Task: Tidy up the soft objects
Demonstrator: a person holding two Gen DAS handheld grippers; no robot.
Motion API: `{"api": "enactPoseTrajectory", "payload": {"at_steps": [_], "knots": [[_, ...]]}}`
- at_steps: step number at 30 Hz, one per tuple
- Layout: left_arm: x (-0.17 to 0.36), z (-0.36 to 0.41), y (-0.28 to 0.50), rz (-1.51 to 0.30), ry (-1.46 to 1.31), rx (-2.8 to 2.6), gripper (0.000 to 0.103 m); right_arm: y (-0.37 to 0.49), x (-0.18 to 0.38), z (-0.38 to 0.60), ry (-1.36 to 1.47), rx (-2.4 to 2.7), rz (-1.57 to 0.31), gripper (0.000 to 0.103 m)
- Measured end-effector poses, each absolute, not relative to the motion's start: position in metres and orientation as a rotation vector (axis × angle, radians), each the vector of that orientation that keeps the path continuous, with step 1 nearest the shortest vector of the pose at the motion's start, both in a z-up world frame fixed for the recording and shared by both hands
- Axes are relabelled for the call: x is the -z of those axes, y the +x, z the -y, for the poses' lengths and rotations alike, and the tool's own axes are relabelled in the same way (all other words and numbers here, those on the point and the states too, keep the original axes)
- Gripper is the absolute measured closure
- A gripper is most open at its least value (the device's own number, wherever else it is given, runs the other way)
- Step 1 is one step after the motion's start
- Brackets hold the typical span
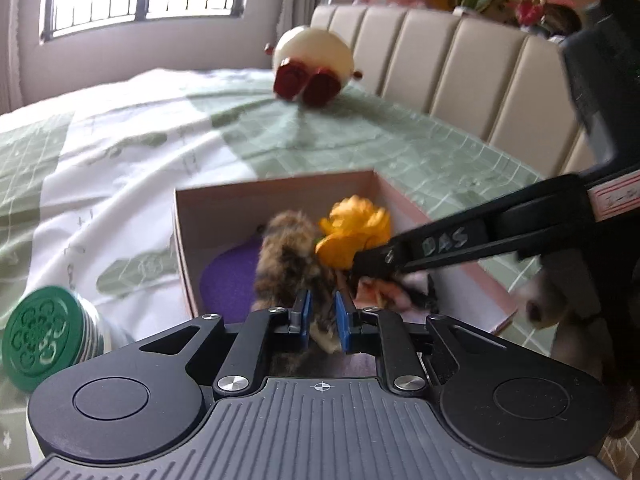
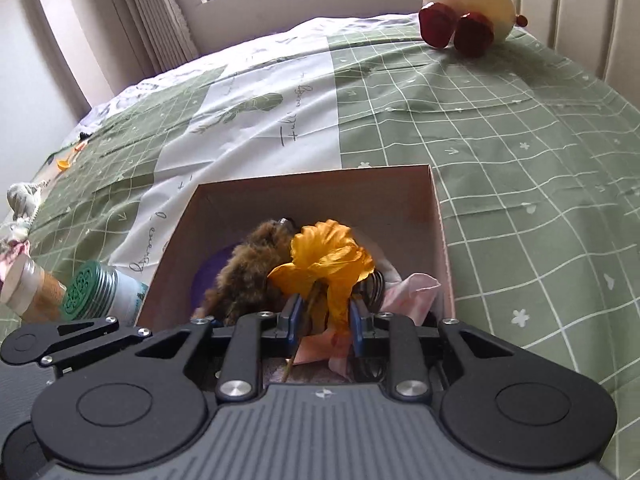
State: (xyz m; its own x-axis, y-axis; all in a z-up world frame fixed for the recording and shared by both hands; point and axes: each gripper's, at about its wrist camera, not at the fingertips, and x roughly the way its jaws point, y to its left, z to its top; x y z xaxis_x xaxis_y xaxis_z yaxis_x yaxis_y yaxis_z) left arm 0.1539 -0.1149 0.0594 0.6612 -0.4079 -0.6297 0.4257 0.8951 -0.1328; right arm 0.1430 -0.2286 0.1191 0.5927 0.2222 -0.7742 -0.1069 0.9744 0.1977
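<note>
Left wrist view: my left gripper (image 1: pixel 322 312) pinched the brown furry toy (image 1: pixel 290 256) over the box (image 1: pixel 276 190); my right gripper (image 2: pixel 325 320) stood narrowly parted around the orange flower (image 2: pixel 324 258). I judged both should release low, inside the walls, on the bed (image 2: pixel 520 152).

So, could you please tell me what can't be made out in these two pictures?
- Purple round item in the pink cardboard box: hidden behind the brown furry toy in both views.
- Right claw: tips blurred in the left wrist view, grip unclear.
- Items at the bed's far edge, right wrist view: too small.
</note>
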Motion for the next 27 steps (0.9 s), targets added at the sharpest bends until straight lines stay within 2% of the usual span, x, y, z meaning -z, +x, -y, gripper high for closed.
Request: {"api": "enactPoseTrajectory", "payload": {"at_steps": [7,11,12,14,16,21,27], "knots": [[-0.053,0.135,0.158,-0.751,0.172,0.394,0.088,0.145,-0.107,0.221,0.074,-0.182,-0.94,0.078],[-0.051,0.135,0.161,-0.762,0.134,0.396,0.09,0.142,-0.109,0.221,0.088,-0.172,-0.937,0.078],[-0.052,0.132,0.16,-0.757,0.108,0.396,0.09,0.14,-0.11,0.223,0.104,-0.178,-0.931,0.076],[-0.057,0.125,0.155,-0.733,0.066,0.401,0.089,0.134,-0.115,0.227,0.126,-0.196,-0.912,0.053],[-0.065,0.119,0.146,-0.707,0.056,0.404,0.089,0.128,-0.121,0.226,0.115,-0.186,-0.886,0.044],[-0.085,0.099,0.128,-0.649,-0.008,0.396,0.089,0.118,-0.146,0.219,0.078,-0.165,-0.835,0.044],[-0.11,0.058,0.08,-0.474,-0.065,0.361,0.089,0.09,-0.178,0.229,0.099,-0.21,-0.718,0.041]]}}
